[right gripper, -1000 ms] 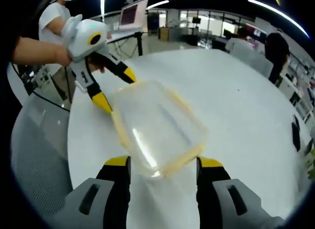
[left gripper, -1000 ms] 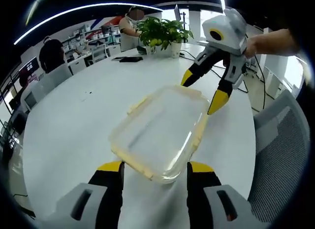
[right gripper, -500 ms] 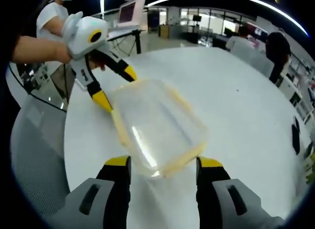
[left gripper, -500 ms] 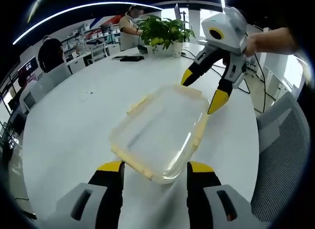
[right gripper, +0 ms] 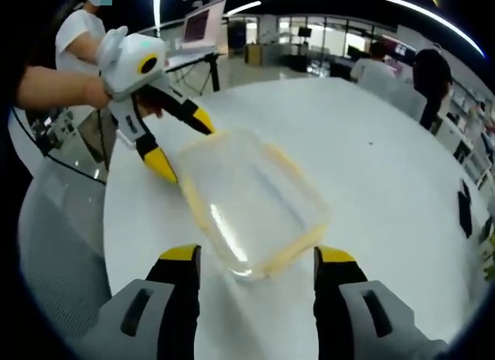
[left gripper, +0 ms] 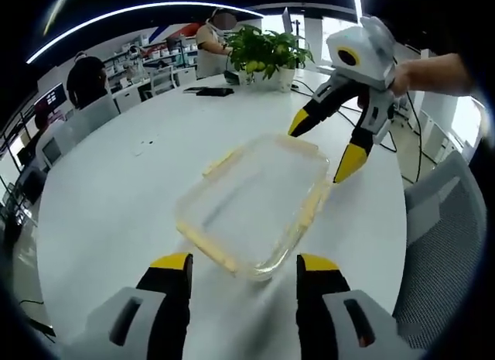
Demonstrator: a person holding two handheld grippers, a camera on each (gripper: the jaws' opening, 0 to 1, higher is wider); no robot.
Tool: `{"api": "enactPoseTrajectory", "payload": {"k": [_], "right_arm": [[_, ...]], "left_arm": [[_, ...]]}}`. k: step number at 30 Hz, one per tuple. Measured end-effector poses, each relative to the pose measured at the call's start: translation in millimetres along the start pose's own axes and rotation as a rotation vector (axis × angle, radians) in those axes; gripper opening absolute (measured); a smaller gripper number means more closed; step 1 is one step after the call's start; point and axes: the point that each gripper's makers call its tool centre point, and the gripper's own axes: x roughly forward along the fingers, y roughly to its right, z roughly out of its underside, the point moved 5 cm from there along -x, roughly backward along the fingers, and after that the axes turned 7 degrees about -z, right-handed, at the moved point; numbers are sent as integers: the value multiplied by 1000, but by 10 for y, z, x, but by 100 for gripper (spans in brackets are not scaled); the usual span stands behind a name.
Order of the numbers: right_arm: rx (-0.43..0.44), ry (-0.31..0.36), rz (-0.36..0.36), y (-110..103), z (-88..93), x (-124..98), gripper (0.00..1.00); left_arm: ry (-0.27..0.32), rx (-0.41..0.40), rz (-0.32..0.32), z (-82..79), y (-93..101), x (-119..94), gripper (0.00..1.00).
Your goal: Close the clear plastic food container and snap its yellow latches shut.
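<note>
Lying between both spread grippers, left gripper (left gripper: pixel 241 261) and right gripper (right gripper: pixel 256 254), the container (left gripper: pixel 254 204).

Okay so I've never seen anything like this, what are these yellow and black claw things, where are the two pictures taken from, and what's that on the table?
These are not robot arms. A person holds a two-jaw gripper in each hand, and a fisheye camera rides on each one, looking forward along its jaws.

In the left gripper view, the two yellow-tipped jaws at the bottom belong to the left gripper. The other one, coming in from the upper right with a hand behind it, is the right gripper. The right gripper view is the same scene from the opposite side, so the right gripper is at the bottom there.

On the round white table lies a clear plastic food container with yellow latches along its edges. Its lid seems to be on, though I cannot tell whether the latches are snapped. Both grippers are open, one at each end of the container, holding nothing. A potted plant stands further back.
</note>
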Motion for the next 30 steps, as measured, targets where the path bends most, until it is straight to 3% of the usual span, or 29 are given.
{"api": "enactPoseTrajectory", "payload": {"k": [16,30], "right_arm": [[70,127,101,-238,160,-415,68],[111,180,193,-544,359,-798,79]], "left_arm": [[86,-83,-84,0,55,-496,64],[133,-143,-125,88,347,-955,73]]}}
